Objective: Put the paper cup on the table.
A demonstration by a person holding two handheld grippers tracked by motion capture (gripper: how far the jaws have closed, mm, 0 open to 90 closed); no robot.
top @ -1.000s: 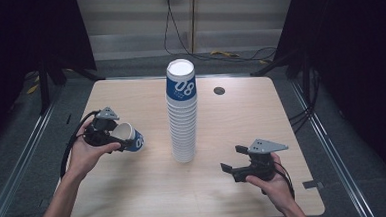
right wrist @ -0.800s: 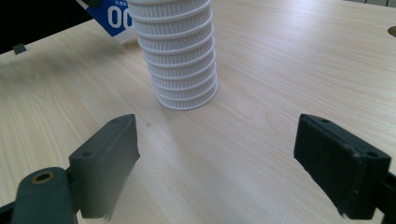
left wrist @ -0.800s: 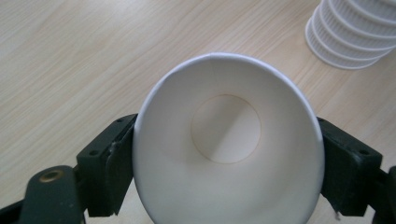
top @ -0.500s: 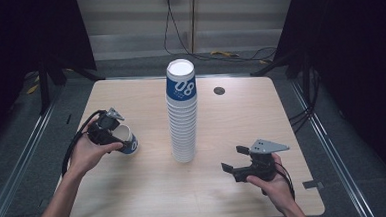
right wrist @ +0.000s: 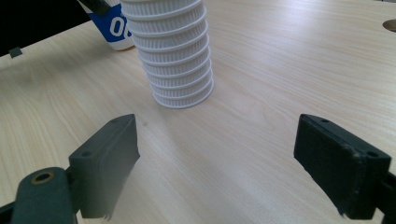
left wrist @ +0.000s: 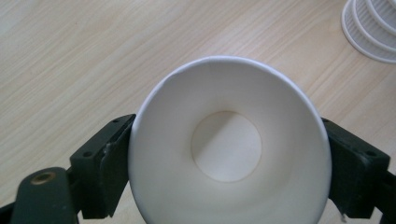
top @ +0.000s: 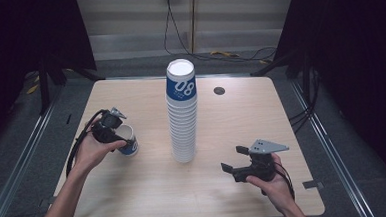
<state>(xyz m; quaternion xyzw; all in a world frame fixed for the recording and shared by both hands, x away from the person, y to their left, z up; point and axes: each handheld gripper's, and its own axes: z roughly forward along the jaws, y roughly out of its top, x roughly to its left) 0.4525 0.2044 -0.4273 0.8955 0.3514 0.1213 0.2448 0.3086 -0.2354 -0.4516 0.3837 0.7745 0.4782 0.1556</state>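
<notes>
A tall stack of white ribbed paper cups (top: 183, 124) stands at the table's middle, and its top cup has a blue band marked 08. To its left, a single blue-and-white cup (top: 128, 141) stands mouth up with its base at the tabletop. My left gripper (top: 118, 137) is shut on it. The left gripper view looks down into that cup (left wrist: 229, 140), with a jaw pressed on each side of its rim. My right gripper (top: 235, 159) stands open near the front right, nothing between its fingers. Its view faces the stack's base (right wrist: 180, 70) and the single cup (right wrist: 113, 29) behind.
The wooden table (top: 136, 201) has a small round dark hole (top: 219, 90) at the back right. Cables trail from both grippers. Dark floor and metal rails surround the table, with cords lying beyond its far edge.
My left gripper has turned the single cup from tilted sideways to upright and lowered it to the tabletop. The right gripper has stayed in place.
</notes>
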